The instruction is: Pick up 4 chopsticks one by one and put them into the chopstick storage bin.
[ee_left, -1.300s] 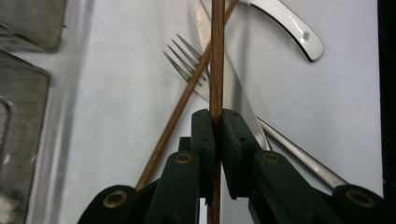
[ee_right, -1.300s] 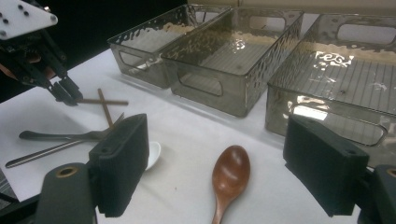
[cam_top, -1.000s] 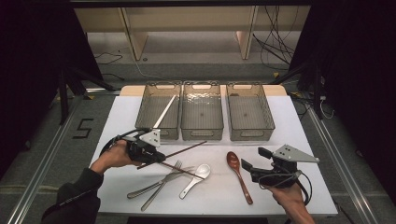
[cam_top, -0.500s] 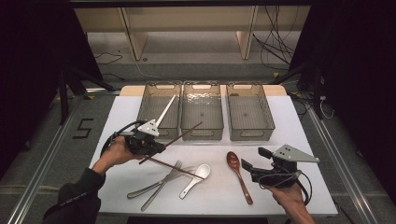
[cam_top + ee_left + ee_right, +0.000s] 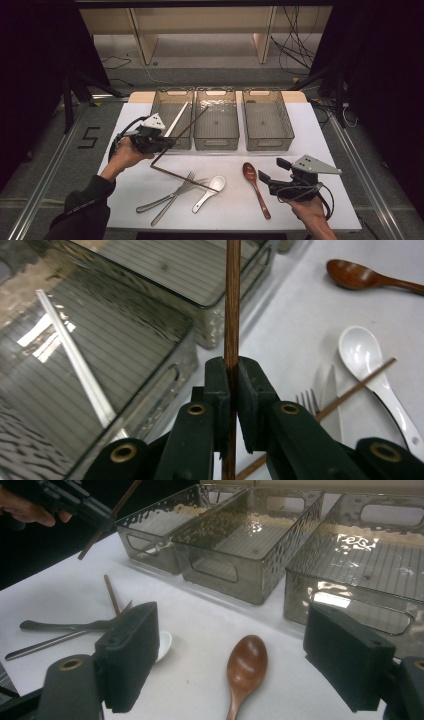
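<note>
Where bins stand, white table (image 5: 300, 150), dark room.

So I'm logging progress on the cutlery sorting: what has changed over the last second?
The left hand-held gripper, shut on a brown chopstick, has risen from near the cutlery toward the left bin, swinging the stick up over the bins. The second chopstick, fork, white spoon, wooden spoon and the open right hand-held gripper stayed put.

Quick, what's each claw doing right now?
Left claw: shut on a brown chopstick.
Right claw: open, holding nothing.
</note>
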A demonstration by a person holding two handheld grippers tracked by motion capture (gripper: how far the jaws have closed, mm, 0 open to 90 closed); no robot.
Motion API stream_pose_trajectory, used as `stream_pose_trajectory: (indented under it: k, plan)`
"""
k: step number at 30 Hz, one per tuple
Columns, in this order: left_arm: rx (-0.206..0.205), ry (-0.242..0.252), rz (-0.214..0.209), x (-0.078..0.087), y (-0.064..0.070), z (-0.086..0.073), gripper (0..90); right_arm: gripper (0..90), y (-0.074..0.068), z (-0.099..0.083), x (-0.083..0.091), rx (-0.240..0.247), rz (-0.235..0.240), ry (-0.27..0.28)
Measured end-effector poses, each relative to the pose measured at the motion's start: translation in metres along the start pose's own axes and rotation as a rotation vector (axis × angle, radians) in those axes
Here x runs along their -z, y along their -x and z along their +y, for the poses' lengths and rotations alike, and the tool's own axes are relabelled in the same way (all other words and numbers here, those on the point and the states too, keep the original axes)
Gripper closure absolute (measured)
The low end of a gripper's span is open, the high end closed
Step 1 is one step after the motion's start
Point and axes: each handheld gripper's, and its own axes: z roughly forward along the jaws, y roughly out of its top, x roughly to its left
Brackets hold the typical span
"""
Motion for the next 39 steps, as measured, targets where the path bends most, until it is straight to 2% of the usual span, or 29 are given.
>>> stream_pose_trajectory:
  k: [4,10,16,24,32,39]
  plan:
    - [0.036,0.024,0.028,0.001,-0.010,0.004,83.1,23.3,0.000,0.000,0.000,0.000,0.001,0.000]
    - [0.063,0.046,0.068,0.003,-0.022,0.014,83.1,23.4,0.000,0.000,0.000,-0.002,0.002,0.000]
    - [0.097,0.055,0.102,0.003,-0.037,0.024,83.1,23.4,0.000,0.000,0.000,-0.001,0.003,0.002]
    - [0.122,0.056,0.141,0.004,-0.054,0.034,83.1,23.4,0.001,0.000,0.000,-0.002,0.005,0.001]
    - [0.151,0.048,0.182,-0.008,-0.073,0.036,83.1,23.4,0.000,0.000,0.000,-0.002,0.007,0.000]
    - [0.172,0.049,0.205,-0.018,-0.082,0.034,83.1,23.4,0.001,0.000,0.000,-0.007,0.008,0.000]
